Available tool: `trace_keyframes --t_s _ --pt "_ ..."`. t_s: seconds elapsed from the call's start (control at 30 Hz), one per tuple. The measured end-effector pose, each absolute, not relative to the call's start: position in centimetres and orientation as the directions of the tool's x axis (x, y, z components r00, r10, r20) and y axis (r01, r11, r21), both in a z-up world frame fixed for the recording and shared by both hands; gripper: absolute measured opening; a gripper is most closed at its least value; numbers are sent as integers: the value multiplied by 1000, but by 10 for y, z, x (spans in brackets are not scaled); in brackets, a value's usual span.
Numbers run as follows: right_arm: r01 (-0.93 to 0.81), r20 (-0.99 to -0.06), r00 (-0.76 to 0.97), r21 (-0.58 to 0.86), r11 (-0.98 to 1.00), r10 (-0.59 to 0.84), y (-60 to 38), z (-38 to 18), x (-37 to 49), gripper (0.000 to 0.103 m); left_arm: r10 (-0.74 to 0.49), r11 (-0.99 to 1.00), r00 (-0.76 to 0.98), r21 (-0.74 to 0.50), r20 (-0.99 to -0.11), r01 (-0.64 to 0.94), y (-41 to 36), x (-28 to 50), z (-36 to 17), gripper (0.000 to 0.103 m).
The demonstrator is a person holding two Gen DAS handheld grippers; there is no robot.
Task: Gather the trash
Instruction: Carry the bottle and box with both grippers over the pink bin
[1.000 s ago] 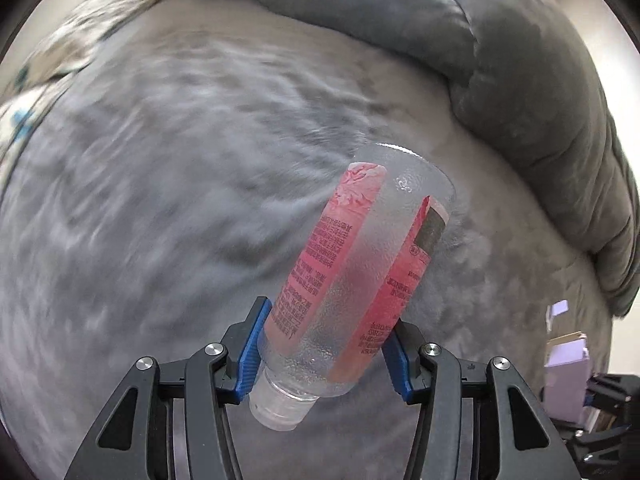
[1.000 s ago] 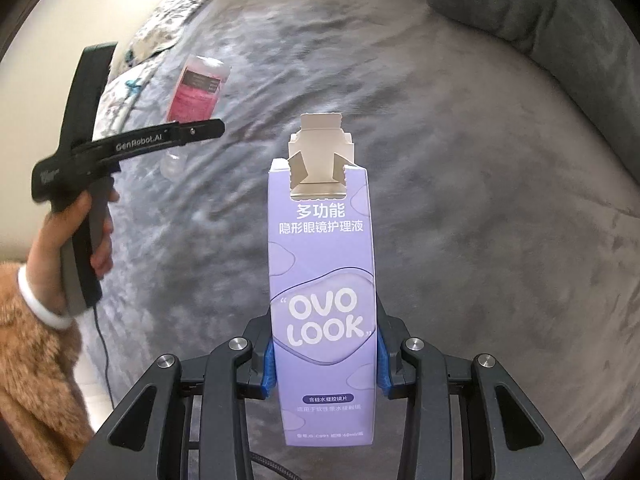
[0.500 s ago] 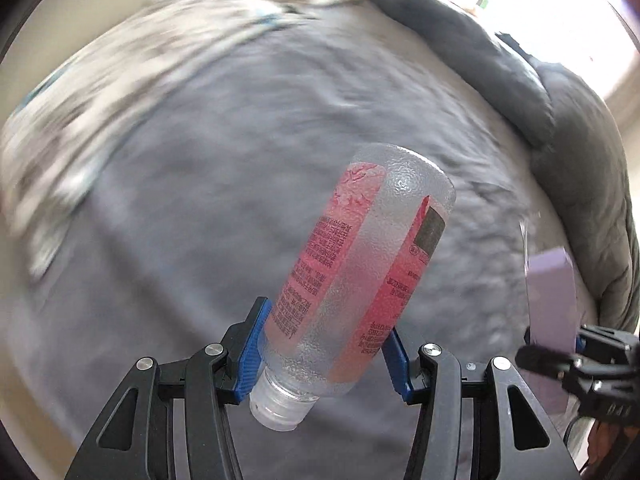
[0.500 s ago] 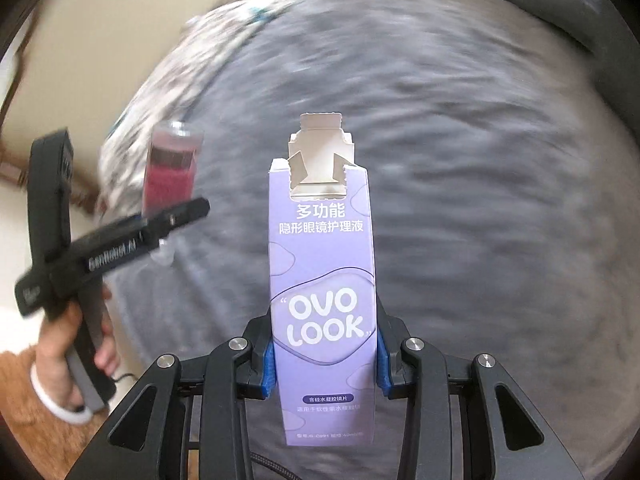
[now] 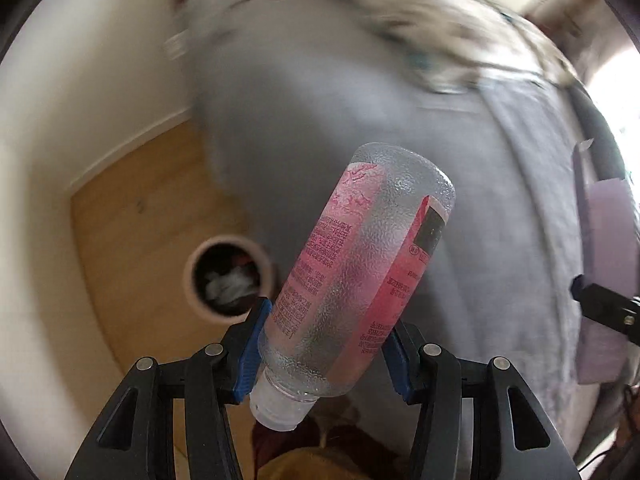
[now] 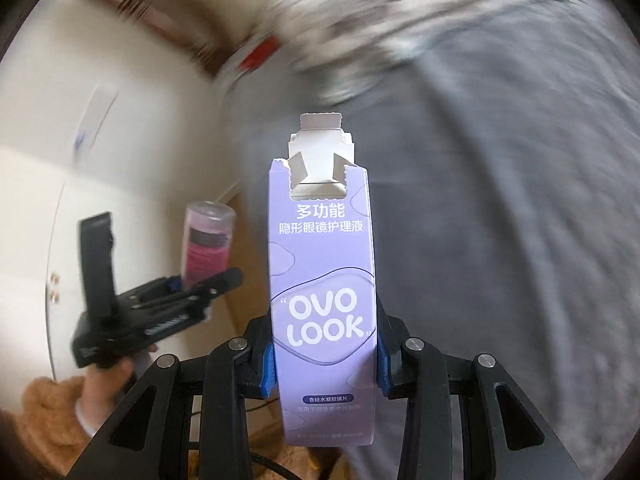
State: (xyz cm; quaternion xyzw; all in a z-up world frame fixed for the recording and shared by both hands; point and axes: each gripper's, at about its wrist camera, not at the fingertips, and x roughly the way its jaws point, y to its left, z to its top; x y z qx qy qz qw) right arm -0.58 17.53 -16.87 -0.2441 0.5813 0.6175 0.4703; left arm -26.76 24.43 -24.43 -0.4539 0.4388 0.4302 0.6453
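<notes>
Both views have swung off the grey bed toward wall and floor since the earlier frames; a round bin (image 5: 230, 278) now sits at centre-left of the left view. Left gripper (image 5: 322, 350) clamps the clear pink-labelled bottle (image 5: 360, 280), cap down, tilted. Right gripper (image 6: 324, 360) clamps the purple carton (image 6: 323, 280) upright. Judgement: centre each item above the bin mouth before releasing, bottle first; blur suggests slowing down.

bin (image 5: 231, 276) on floor (image 5: 132, 216) — left of bed (image 5: 360, 112)
</notes>
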Motion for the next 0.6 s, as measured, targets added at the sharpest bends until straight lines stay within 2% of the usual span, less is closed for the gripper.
trace_keyframes --t_s 0.23,0.47,0.6 --pt "-865 -846 -499 500 -45 187 223 -192 -128 36 89 -22 158 -161 -983 -987 248 -372 -334 54" --pt "-880 -872 -473 463 -102 125 250 -210 -182 36 19 -78 219 -220 -976 -972 278 -370 -398 54" --pt "-888 -883 -459 455 -63 97 261 -224 -191 36 -28 -67 207 -204 -978 -977 291 -363 -424 54"
